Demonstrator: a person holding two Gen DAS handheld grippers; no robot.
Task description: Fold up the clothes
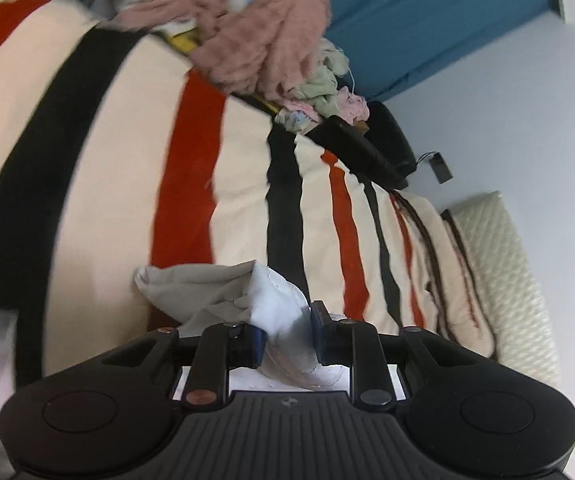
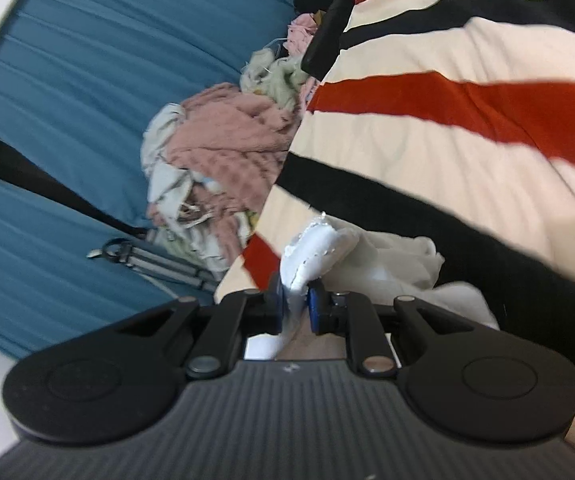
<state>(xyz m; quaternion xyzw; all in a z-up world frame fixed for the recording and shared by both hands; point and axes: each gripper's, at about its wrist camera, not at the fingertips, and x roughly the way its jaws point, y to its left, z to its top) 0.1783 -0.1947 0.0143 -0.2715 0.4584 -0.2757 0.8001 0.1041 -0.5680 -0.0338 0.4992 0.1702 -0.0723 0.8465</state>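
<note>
A white garment (image 1: 275, 304) is bunched between the blue pads of my left gripper (image 1: 287, 336), which is shut on its hem; a greyish fold of it spreads to the left. My right gripper (image 2: 296, 304) is shut on another thick white edge of the same garment (image 2: 319, 248), with more white cloth trailing to the right. Both grippers hold it above a bed with a cream blanket with red and black stripes (image 1: 191, 184), also in the right wrist view (image 2: 447, 152).
A pile of unfolded clothes, pink and pale green (image 1: 271, 40) (image 2: 223, 148), lies on the bed by blue curtains (image 1: 427, 12) (image 2: 87, 80). A black object (image 1: 367, 148) rests on the blanket. A quilted cream pillow (image 1: 503, 272) lies by the white wall.
</note>
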